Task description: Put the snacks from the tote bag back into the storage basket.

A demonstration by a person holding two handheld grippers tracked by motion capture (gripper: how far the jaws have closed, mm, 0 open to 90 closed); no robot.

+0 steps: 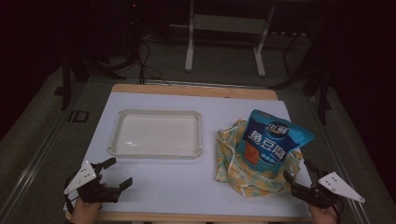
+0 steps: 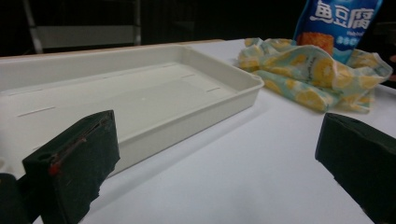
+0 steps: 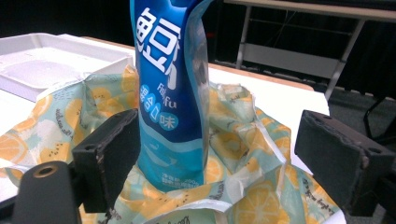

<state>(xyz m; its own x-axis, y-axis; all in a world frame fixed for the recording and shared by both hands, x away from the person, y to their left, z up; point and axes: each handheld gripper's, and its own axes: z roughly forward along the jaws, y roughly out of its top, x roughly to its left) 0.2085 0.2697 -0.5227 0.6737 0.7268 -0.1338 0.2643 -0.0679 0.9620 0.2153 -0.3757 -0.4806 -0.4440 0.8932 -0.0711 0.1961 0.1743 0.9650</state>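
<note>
My right gripper sits at the near right corner of the white table, jaws spread wide with nothing pressed between the pads. Its own view gives me what the high view cannot: the tall blue snack pouch with white lettering stands upright between the two jaws, close to the left one (whether that jaw touches it I cannot tell), rising out of the crumpled yellow-and-teal lemon-print cloth bag that spreads beneath the gripper. From above, that pouch shows its front face and leans back on the cloth bag, just ahead of the gripper.

My left gripper rests at the near left corner, jaws likewise apart and holding nothing. Its view looks low across bare table to the shallow cream rectangular plastic tray, just beyond the left jaw, with the cloth bag and pouch farther off. The high view shows the tray left of the bag, apart from it.
</note>
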